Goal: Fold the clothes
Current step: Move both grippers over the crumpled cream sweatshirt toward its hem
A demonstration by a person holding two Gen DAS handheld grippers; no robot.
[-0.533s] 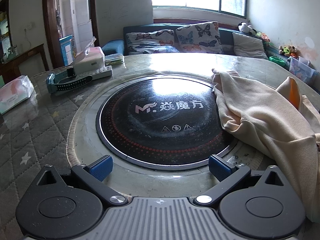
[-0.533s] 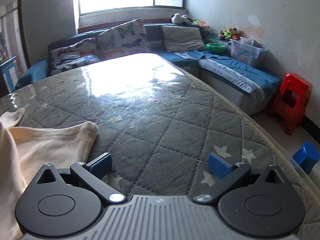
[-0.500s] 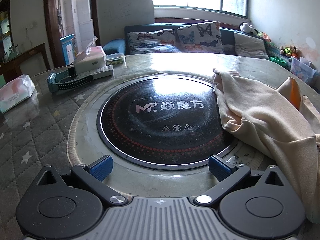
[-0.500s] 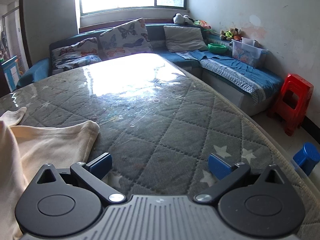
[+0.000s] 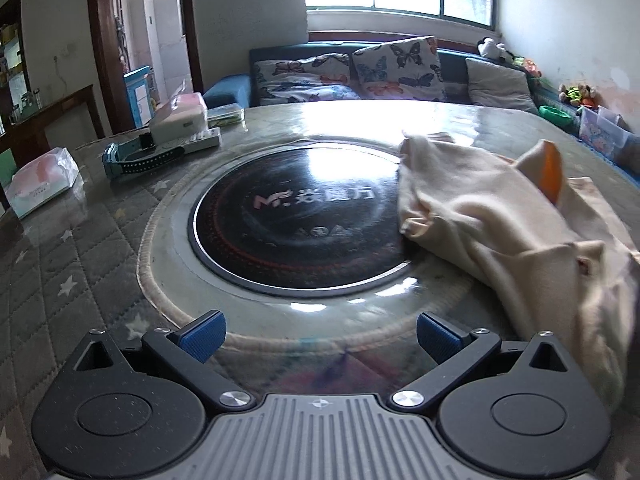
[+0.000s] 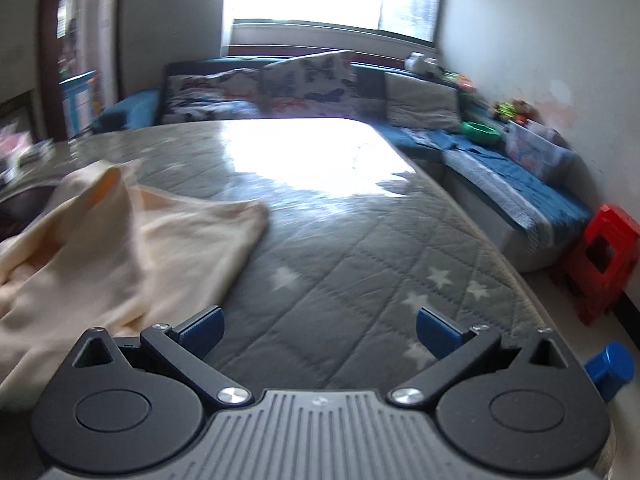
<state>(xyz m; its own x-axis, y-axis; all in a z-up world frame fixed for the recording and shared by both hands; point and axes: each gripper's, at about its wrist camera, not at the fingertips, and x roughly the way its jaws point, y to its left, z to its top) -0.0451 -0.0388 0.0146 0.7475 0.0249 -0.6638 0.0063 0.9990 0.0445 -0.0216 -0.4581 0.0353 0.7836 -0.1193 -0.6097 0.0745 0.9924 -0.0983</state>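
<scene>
A crumpled cream garment (image 5: 500, 216) with an orange patch lies on the right of the round table, partly over the black cooktop disc (image 5: 300, 216). My left gripper (image 5: 320, 338) is open and empty, above the table's near rim, left of the garment. In the right wrist view the same garment (image 6: 120, 248) lies at the left. My right gripper (image 6: 318, 330) is open and empty over the quilted table cover, its left finger (image 6: 202, 328) beside the cloth's edge.
At the table's far left are a tissue pack (image 5: 40, 184), a blue strap (image 5: 140, 156), a power strip and a white box (image 5: 180, 122). A sofa with butterfly cushions (image 5: 396, 68) is behind. A red stool (image 6: 600, 260) and a blue object (image 6: 608, 368) stand beyond the table's right edge.
Both grippers have pulled back and risen a little. The garment has shifted and bunched up, and the right wrist view has swung so more cloth shows at the left.
</scene>
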